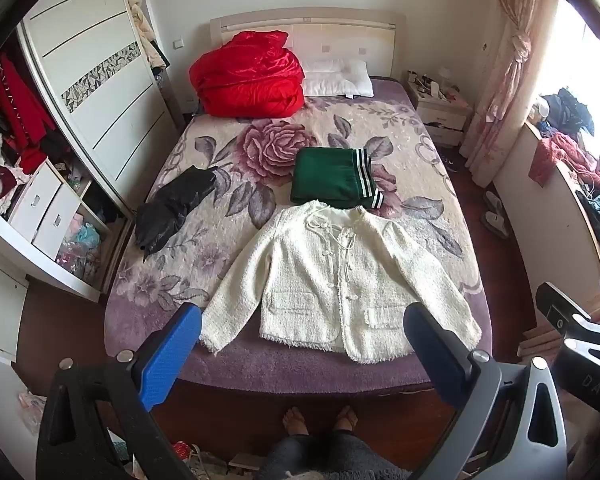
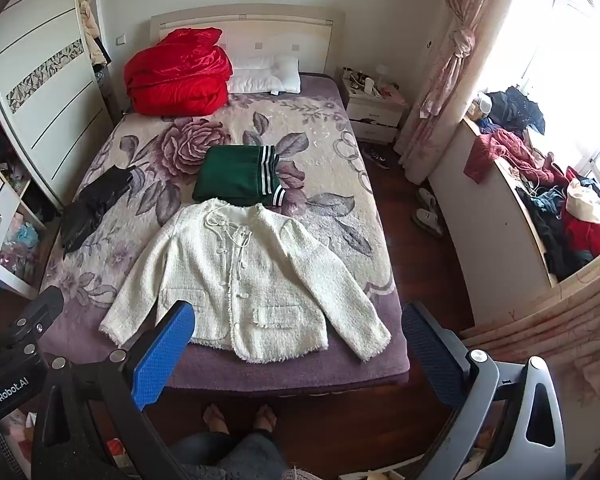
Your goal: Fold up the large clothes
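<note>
- The white tweed jacket lies face up and spread flat on the near end of the bed. Its front is closed, both sleeves angle outward, and its hem is nearest the person. In the left wrist view it sits straight ahead of the jaws, its hem showing in the gap between the two pads.
- The left gripper is spread wide and holds nothing. It hangs above the foot of the bed, clear of the cloth.
- The right gripper is likewise wide open and empty. The jacket's right sleeve cuff lies just inside its right-hand pad, and the hem runs between the jaws.
- Judging from this, no fold has begun. The garment is laid out and the step in hand is the approach for the first fold.
- The next move probably calls for each gripper to drop to a sleeve or shoulder edge on its own side, pinch the thick fabric, then carry it inward across the body.
- Beyond the jaws, just past the jacket's collar, a green garment with striped trim lies already folded.
- Further left of the jaws lies a crumpled black garment. A red quilt and a white pillow sit at the headboard.
</note>
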{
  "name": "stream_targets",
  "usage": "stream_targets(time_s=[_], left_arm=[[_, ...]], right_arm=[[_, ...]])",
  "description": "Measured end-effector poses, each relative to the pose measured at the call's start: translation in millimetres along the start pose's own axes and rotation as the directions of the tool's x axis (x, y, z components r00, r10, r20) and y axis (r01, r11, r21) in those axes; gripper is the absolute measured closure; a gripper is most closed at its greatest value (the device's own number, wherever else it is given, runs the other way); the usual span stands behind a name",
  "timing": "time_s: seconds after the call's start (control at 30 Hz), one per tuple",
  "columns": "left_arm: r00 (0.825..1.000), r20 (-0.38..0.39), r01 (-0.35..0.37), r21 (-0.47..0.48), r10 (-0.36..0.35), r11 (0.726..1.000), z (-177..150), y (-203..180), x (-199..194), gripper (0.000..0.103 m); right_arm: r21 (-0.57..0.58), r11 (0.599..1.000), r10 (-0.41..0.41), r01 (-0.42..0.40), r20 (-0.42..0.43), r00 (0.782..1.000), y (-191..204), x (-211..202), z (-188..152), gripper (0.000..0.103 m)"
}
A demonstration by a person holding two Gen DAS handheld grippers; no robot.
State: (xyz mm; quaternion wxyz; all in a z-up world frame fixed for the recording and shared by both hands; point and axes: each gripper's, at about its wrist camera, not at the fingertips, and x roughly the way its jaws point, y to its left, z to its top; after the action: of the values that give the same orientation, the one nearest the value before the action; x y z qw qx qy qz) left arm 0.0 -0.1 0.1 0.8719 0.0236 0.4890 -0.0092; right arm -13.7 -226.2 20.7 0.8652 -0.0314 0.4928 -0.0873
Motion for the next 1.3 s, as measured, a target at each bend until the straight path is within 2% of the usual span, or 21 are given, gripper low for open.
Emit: stream_targets(time_s=[0.3,0.53,0.73,1.3], left_arm=[[1.0,-0.003,0.0,-0.007,0.0,1.0,2,3,-2,0.0],[1.0,0.004,-0.006,-0.01,0.006,1.0,3,6,-17,0.0],[1.0,0.01,-0.006,-0.008,0.006,1.0,0,3,-7,0.0],[1.0,0.016,-0.003,-0.007,0.003,1.0,-1,3,-9,0.0]], right_arm=[[0.002,1.0,0.008,-0.008,0.001,1.0,0,-2,-2,0.0],[0.002,1.0,0.013,-0.013,0.002,1.0,3,-6,-4,0.0],[-0.004,1.0,0.012,-0.012,0.004,1.0,4,-8,-5,0.0],[-0.016,1.0,0.011,-0.011,0.006,1.0,10,-11,-3,0.0]])
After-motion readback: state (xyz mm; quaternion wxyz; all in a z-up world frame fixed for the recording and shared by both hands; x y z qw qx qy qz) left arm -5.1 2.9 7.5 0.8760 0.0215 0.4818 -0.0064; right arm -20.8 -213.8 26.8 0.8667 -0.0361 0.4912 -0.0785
